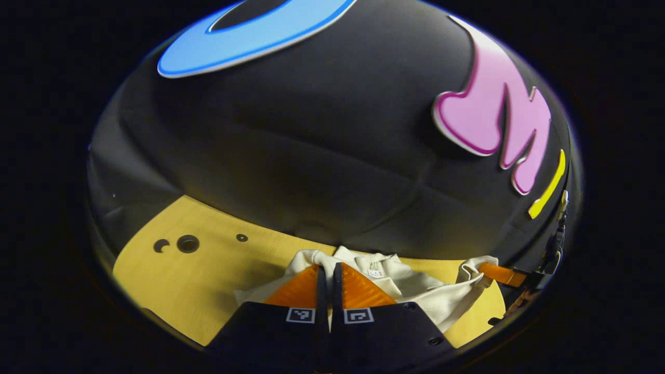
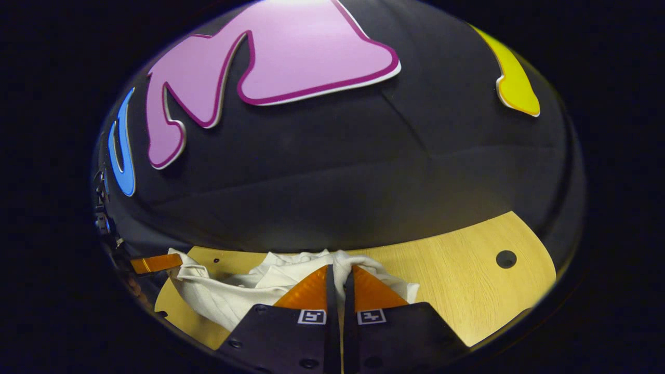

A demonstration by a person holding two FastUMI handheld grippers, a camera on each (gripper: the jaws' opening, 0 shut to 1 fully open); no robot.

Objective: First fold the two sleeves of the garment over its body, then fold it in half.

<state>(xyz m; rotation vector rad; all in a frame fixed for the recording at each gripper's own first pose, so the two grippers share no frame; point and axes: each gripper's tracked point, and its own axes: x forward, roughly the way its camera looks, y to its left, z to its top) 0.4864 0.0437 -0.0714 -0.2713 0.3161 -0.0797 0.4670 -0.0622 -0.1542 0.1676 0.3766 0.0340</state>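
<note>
at lower centre of each view, left gripper point(image 1: 329, 270) and right gripper point(image 2: 340, 272) each pinch the cream garment point(image 1: 415, 285) over the desk point(image 2: 457, 280).

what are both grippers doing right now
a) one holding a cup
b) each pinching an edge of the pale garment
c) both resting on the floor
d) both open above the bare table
b: the left gripper and the right gripper are each closed on the cream garment, which is bunched between them above the wooden table.
</note>
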